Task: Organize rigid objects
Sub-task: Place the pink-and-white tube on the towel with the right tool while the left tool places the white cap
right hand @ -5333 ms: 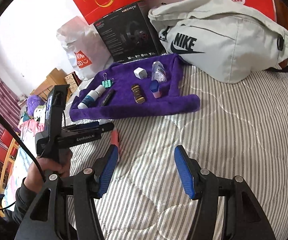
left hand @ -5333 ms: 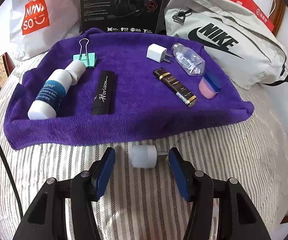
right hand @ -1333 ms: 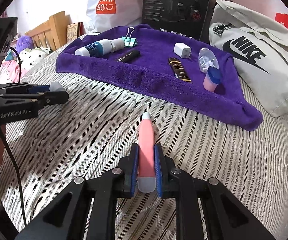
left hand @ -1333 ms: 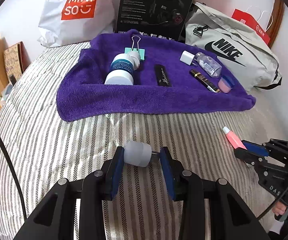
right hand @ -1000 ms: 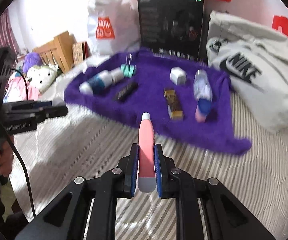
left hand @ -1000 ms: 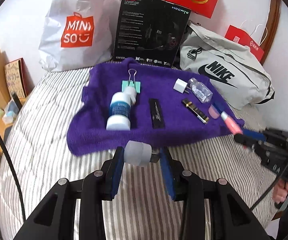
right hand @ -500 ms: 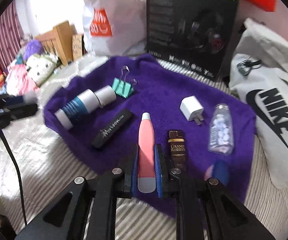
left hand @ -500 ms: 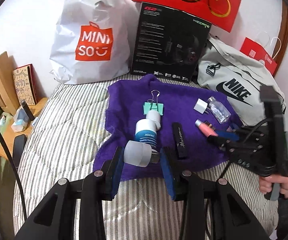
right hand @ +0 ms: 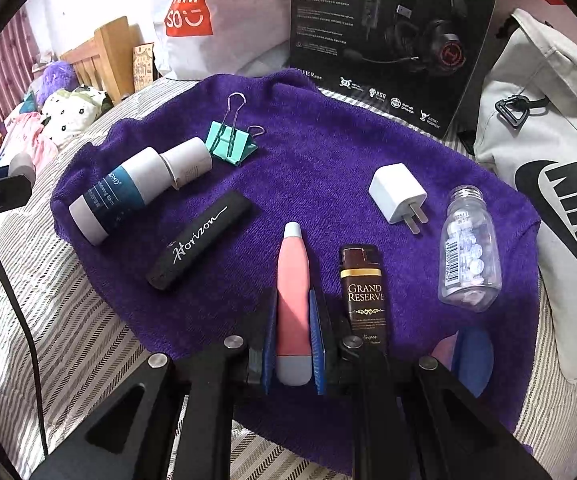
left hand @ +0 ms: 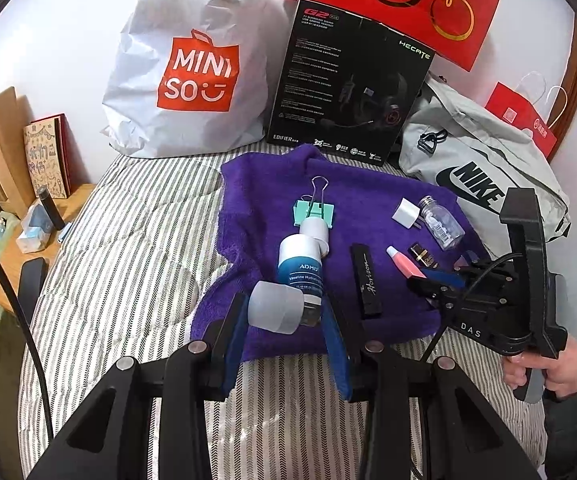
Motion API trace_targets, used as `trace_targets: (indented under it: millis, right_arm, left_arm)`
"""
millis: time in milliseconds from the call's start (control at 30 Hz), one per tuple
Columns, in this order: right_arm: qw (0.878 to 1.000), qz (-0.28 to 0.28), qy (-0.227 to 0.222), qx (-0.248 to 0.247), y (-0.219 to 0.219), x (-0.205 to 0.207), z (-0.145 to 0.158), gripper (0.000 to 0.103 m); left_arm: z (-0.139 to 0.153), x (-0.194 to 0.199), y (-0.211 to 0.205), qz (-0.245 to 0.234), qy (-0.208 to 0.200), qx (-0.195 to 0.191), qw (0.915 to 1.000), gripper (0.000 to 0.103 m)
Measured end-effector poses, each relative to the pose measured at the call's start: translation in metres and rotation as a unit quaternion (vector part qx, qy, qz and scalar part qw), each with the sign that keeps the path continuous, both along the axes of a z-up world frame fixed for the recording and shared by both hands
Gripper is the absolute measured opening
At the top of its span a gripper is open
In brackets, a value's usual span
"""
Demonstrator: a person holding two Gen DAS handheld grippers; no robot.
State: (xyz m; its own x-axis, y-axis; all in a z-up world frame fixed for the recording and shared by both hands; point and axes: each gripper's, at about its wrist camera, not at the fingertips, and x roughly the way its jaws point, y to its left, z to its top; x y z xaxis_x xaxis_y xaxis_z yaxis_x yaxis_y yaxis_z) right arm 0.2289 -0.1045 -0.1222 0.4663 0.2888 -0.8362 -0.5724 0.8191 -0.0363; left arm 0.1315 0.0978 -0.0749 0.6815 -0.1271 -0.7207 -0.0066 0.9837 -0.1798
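R claw (right hand: 293, 336) is clamped on a slim pink tube w/ grey tip (right hand: 292, 300), nose fwd over the purple fleece towel (right hand: 328, 168). Just R of it lies a brown "Grand Reserve" lighter (right hand: 363, 292); to its L, a black "Horizon" bar (right hand: 198, 240). L claw (left hand: 284, 328) grips a frosted white cap w/ small bottle (left hand: 278, 307) above the towel's near edge.

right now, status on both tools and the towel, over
Left tool shut on frosted cap. Right tool shut on pink tube, over purple towel. Horizon case and Grand Reserve lighter flank the gap.
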Motion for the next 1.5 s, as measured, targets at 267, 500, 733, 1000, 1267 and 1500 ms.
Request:
trace_targets:
  millis: [267,500,733,1000,1267,1500]
  right_arm:
    - [1.0,0.004,0.004,-0.005,0.0,0.001,0.001,0.022]
    - [1.0,0.0,-0.003,0.021,-0.021,-0.01,0.02,0.033]
    - [0.998,-0.028,-0.007,0.056,-0.057,-0.034,0.043,0.033]
    - [0.994,-0.067,-0.003,0.088,-0.104,-0.067,0.049,0.033]
    - [0.99,-0.089,0.003,0.106,-0.132,-0.083,0.052,0.033]
    - [0.989,-0.093,0.005,0.113,-0.14,-0.084,0.054,0.033]
  left_arm:
    - [0.006,0.003,-0.007,0.002,0.001,0.013,0.9999,0.035]
    - [0.007,0.009,-0.019,-0.006,0.007,0.012,0.9999,0.035]
    - [-0.001,0.04,-0.067,-0.051,0.017,0.014,0.9985,0.035]
    - [-0.03,0.075,-0.121,-0.093,0.049,0.001,0.9944,0.035]
    - [-0.051,0.082,-0.14,-0.101,0.078,0.028,0.9914,0.035]
    - [-0.055,0.083,-0.143,-0.109,0.081,0.039,0.99,0.036]
